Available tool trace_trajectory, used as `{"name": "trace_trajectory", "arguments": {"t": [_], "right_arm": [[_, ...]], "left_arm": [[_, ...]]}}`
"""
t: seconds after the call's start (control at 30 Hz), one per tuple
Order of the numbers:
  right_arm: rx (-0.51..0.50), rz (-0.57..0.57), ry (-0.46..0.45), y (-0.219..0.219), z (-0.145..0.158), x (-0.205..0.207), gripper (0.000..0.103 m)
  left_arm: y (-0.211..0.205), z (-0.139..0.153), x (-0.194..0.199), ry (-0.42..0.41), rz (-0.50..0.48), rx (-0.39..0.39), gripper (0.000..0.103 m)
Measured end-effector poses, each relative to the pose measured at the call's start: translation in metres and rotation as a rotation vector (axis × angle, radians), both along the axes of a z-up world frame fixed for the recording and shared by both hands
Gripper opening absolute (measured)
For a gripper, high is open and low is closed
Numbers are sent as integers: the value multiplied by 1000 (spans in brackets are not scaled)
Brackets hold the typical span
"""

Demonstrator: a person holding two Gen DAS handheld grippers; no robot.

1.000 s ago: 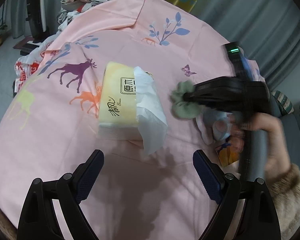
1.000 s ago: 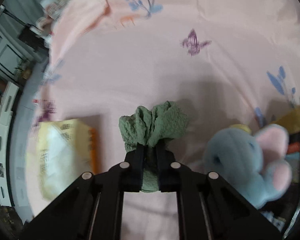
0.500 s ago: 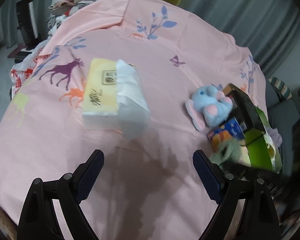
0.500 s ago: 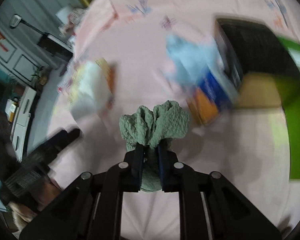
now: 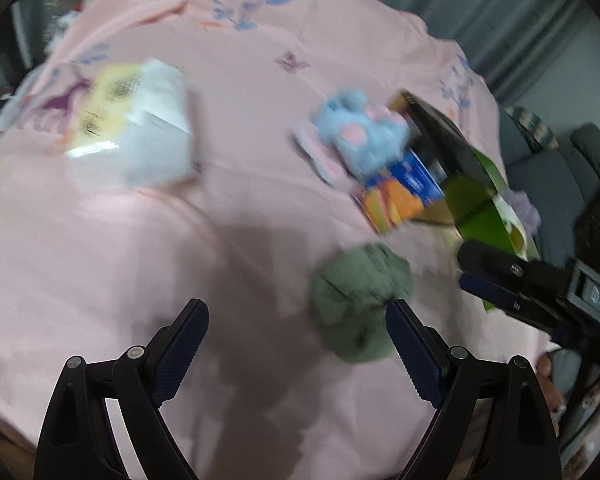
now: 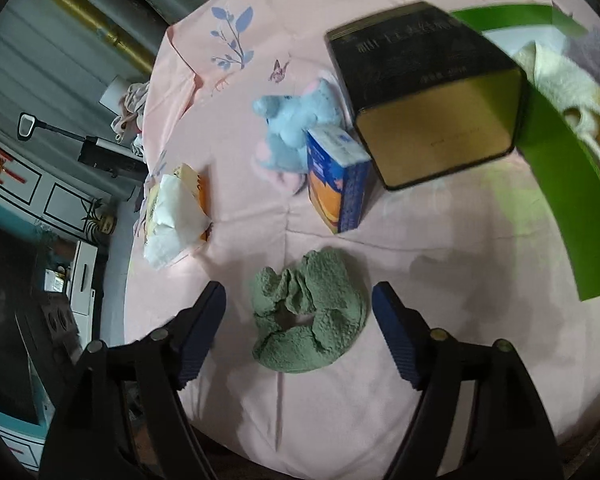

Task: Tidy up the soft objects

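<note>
A pink printed bedsheet [image 6: 420, 380] covered the supporting surface. On it lay a green scrunchie [image 6: 310, 318] nearest the camera, a tissue pack [image 6: 176, 216] to the far left, a blue plush elephant [image 6: 296, 130] farther back, an upright blue-and-orange carton [image 6: 338, 184] just beside the plush, a black-and-gold box [image 6: 428, 100], and a green container [image 6: 560, 184] at right.

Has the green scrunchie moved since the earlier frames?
Yes. The green scrunchie went from beside the tissue pack to the cloth before the blue carton, released by just-opened jaws.
</note>
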State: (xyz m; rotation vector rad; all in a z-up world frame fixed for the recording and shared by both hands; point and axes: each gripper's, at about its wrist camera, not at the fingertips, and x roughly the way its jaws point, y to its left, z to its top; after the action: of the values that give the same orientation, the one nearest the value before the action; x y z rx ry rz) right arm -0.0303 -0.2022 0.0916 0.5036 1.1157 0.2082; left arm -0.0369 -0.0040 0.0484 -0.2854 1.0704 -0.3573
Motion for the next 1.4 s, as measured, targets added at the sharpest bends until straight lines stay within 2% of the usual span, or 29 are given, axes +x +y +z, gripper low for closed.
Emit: {"name": "trace_trajectory", "arguments": {"t": [0.1, 0.17, 0.23, 0.3, 0.33, 0.43, 0.47, 0.5, 0.53, 0.67, 0.87, 1.13, 1.4], "right_arm": [[19, 28, 22, 4, -12, 4, 75], [34, 34, 41, 6, -20, 4, 73], [34, 38, 55, 7, -28, 8, 71], [15, 41, 81, 10, -39, 11, 65], [10, 39, 94, 11, -44, 12, 63], [5, 37, 77, 11, -47, 11, 47], [13, 48, 77, 10, -48, 12, 29], [38, 64, 89, 11, -50, 13, 19], [77, 74, 96, 12, -53, 13, 18], [115, 74, 59, 15, -47, 8, 14], [146, 66, -57, 14, -12, 0, 14], [126, 47, -208, 9, 36, -18, 14], [89, -19, -314, -15, 66, -33, 15]], "left_arm": [[-18, -6, -3, 9, -54, -15, 90], [-28, -11, -2, 21, -76, -24, 83], [-33, -16, 0, 42, -87, -43, 82], [-39, -25, 3, 77, -97, -65, 71], [-41, -28, 4, 89, -101, -66, 59], [-48, -29, 3, 53, -105, -6, 45], [-49, -28, 2, 48, -103, 3, 36], [-49, -28, 3, 48, -101, 0, 32], [-50, -27, 4, 60, -110, -10, 25], [-53, -17, 1, 18, -119, 21, 24], [-52, 18, -8, -81, -128, 25, 23], [-63, 66, -23, -230, -163, 47, 23], [-87, 92, -22, -307, -213, 31, 23]]}}
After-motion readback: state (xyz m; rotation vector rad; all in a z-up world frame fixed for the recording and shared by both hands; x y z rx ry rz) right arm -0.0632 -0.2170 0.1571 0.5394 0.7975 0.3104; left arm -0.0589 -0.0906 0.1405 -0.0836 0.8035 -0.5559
